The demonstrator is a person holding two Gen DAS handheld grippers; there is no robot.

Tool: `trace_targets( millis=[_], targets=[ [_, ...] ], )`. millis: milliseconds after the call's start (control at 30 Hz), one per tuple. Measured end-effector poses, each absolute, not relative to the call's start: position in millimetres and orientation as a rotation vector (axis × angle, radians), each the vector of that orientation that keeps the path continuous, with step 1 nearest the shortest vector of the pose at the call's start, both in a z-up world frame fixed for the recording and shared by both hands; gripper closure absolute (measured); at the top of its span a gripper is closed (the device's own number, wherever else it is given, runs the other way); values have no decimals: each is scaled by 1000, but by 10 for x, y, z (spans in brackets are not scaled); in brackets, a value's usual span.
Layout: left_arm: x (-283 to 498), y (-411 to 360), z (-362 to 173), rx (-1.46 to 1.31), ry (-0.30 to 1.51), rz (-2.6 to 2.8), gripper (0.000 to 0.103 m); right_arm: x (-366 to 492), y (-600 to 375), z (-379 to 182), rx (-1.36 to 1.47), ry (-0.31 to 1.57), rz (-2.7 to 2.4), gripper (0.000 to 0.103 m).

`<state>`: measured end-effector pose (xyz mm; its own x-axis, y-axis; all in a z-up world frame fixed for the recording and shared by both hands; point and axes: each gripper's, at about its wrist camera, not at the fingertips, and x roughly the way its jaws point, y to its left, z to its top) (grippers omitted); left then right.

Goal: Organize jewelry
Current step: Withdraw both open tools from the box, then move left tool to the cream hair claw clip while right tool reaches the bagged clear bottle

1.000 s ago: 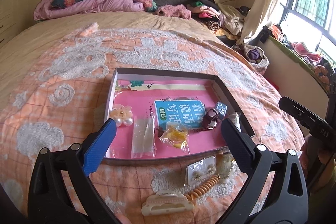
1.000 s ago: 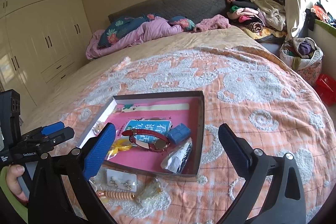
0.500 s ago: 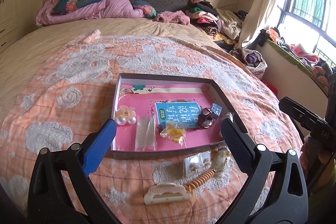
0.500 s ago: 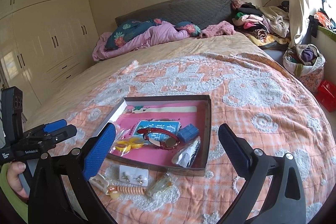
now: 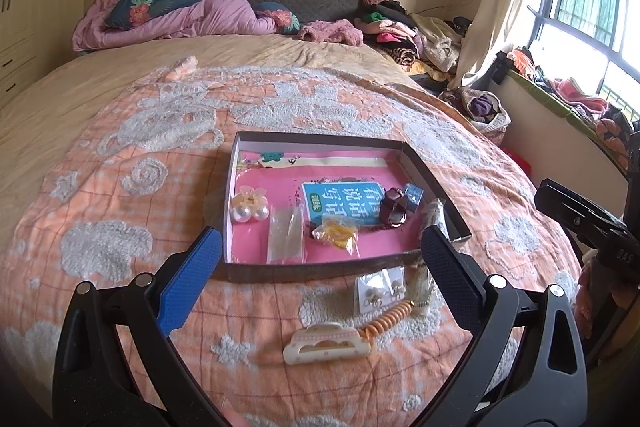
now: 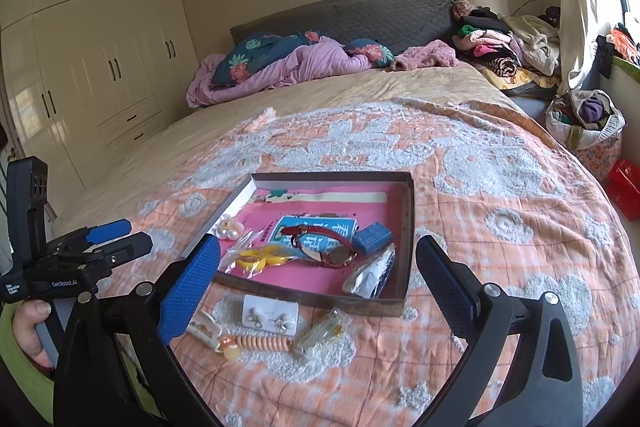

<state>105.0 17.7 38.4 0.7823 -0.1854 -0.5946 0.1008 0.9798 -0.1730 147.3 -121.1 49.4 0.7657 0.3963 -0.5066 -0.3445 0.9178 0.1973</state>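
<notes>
Both the left gripper (image 5: 320,267) and right gripper (image 6: 318,277) hover wide open and empty above the bed, where the tray (image 5: 320,269) holds a watch (image 6: 324,245), with an earring card (image 6: 271,315) just outside it.

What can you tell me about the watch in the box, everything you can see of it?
The watch has a dark red strap that looks like leather and a round face with a gold-toned rim. It lies on its side inside the shallow box, its strap curled into a loop, resting partly on the blue printed card and the pink lining. The small blue case sits close beside it. Neither gripper touches it.
</notes>
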Motion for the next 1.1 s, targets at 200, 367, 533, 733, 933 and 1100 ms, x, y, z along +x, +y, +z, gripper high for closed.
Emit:
trace_targets(
  millis=[200,367,533,733,933,1100],
  targets=[
    [965,149,328,-120,669,-160,10,1400,-1174,444,82,589,411,5],
    [927,150,275,-106,681,-159,10,1379,-1146,376,71,612,414,5],
    [888,161,212,-94,696,-164,10,1366,-1133,299,64,635,415,5],
    [828,150,111,-80,723,-168,10,1357,-1100,182,50,668,417,5],
    [770,156,-40,-67,764,-168,10,1330,-1028,39,32,706,434,5],
    [728,183,-196,-56,806,-160,10,1311,-943,-69,8,735,449,5]
  ],
)
